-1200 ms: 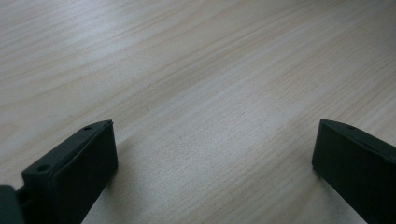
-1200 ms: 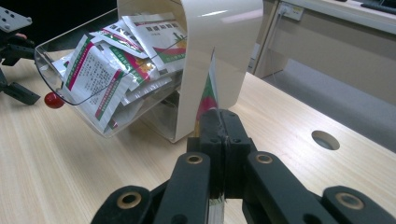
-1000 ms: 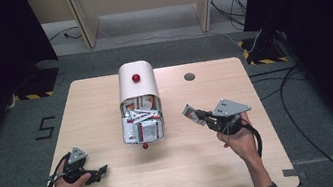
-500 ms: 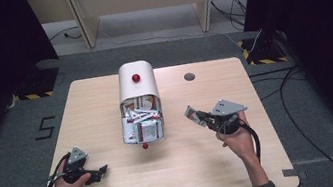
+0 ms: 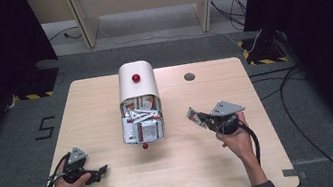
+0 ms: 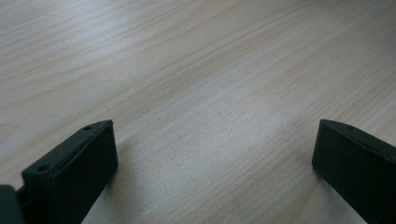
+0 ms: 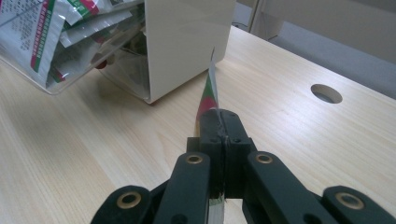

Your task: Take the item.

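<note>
My right gripper (image 7: 219, 116) has its jaws pressed together on a flat sachet (image 7: 208, 88), which stands edge-on out of the tips with its red and green print showing, held over the right half of the worktop (image 5: 106, 108) toward the near edge and just right of the dispenser (image 5: 137, 85). My left gripper (image 6: 212, 158) has its jaws spread wide with nothing but bare wood between them, and I see it low over the worktop near the near left corner. The dispenser lies in the middle of the worktop, its clear front, stuffed with more sachets, facing the near edge.
</note>
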